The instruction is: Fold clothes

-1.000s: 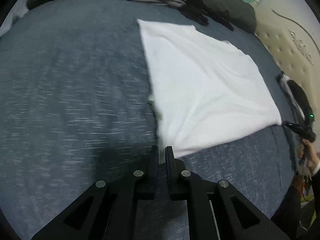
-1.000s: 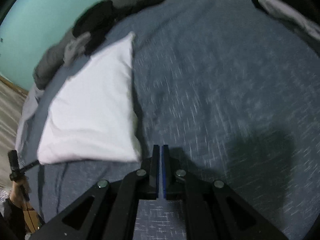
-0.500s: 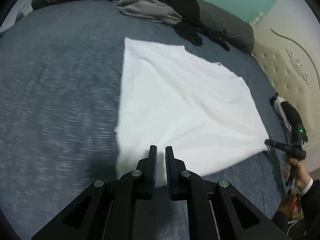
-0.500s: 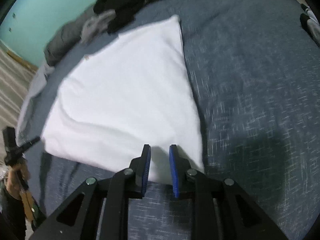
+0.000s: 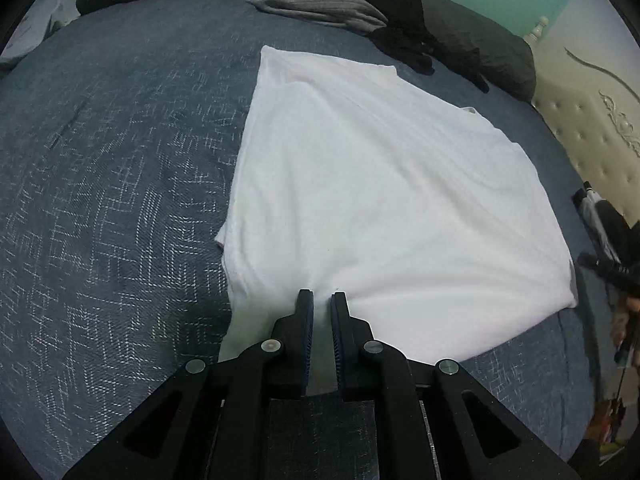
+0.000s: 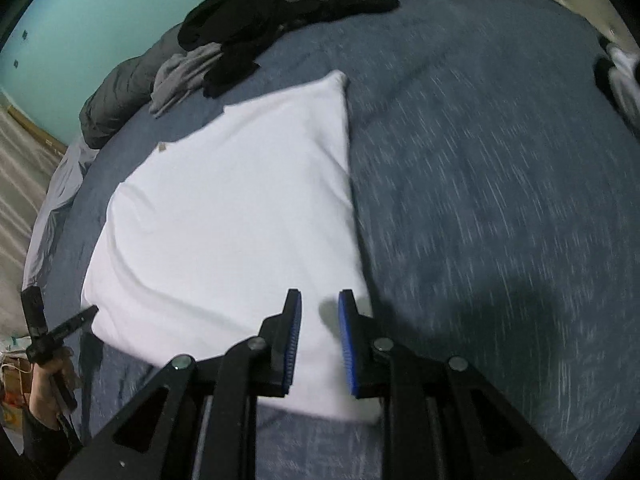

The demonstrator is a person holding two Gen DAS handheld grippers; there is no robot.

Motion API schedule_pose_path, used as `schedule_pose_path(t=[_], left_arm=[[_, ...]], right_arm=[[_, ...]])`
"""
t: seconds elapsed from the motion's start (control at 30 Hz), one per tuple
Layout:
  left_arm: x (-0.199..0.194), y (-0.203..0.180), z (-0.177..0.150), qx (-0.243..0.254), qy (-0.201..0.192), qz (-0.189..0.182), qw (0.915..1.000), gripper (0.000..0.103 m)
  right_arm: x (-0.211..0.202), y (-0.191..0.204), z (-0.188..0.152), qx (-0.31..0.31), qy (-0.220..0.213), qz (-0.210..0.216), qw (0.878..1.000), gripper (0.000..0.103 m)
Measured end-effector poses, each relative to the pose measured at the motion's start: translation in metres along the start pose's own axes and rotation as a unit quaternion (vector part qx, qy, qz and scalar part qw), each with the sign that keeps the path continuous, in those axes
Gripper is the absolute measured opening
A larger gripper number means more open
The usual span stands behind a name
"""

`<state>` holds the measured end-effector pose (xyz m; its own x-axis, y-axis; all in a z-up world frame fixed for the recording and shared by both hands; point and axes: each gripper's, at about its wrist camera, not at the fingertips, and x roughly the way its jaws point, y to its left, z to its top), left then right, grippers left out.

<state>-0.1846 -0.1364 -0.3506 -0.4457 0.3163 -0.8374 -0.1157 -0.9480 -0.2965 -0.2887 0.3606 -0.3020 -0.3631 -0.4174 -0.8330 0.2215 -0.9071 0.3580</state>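
White cotton, a folded white garment (image 5: 376, 200) lies flat on the blue-grey woven bedspread (image 5: 104, 208) in the left wrist view, its near edge under the tips of the black left gripper (image 5: 320, 300). That gripper's blue-lined jaws stand narrow with a pinch of white cloth rising between them; I cannot tell if they truly grip it. Left of the garment the bedspread runs bare and wide. At the far edge sit a crumpled grey knit garment (image 5: 316, 0) and a heap of black clothing (image 5: 400, 20), against a dark rolled quilt (image 5: 480, 40). A cream tufted headboard (image 5: 592, 132) closes the right side. The garment's right corner reaches near the blurred other tool.

From the right wrist view, the same white garment (image 6: 228, 224) spreads to the left and ahead, soft and faintly creased, its right edge a straight fold. The black right gripper (image 6: 319, 304) hovers over the near right corner, blue pads set moderately apart with white cloth below the gap. To the right the bedspread (image 6: 500, 184) is open and motion-blurred. Far left, a hand (image 6: 42, 392) holds the left tool beside the near left corner, below the turquoise wall (image 6: 100, 12).
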Motion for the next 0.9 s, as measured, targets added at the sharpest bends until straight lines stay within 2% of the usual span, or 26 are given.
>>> schedule_pose_path(t=[0.23,0.27,0.3,0.33,0.67,0.9], left_arm=[[-0.002,0.007,-0.006,-0.012,-0.007,-0.024,0.9996,0.012],[-0.002,0.008,-0.007,-0.011,-0.008,-0.026,0.9996,0.012],[-0.002,0.008,-0.008,-0.011,-0.009,-0.027,0.9995,0.012],[-0.002,0.008,-0.008,-0.01,-0.012,-0.027,0.9995,0.012],[-0.003,0.005,-0.008,-0.009,-0.02,-0.018,0.9996,0.012],[-0.001,0.005,-0.007,-0.008,-0.025,-0.017,0.9995,0.012]], right_arm=[[0.022,0.026,0.039,-0.013,-0.011,-0.007,1.0,0.018],[0.025,0.028,0.045,-0.012,-0.014,-0.009,1.0,0.023],[0.028,0.028,0.053,-0.01,-0.018,-0.011,1.0,0.036],[0.03,0.028,0.062,-0.007,-0.023,-0.014,1.0,0.043],[0.06,0.02,0.148,0.02,-0.056,-0.048,0.997,0.043],[0.094,0.012,0.176,0.032,-0.048,-0.066,0.996,0.043]])
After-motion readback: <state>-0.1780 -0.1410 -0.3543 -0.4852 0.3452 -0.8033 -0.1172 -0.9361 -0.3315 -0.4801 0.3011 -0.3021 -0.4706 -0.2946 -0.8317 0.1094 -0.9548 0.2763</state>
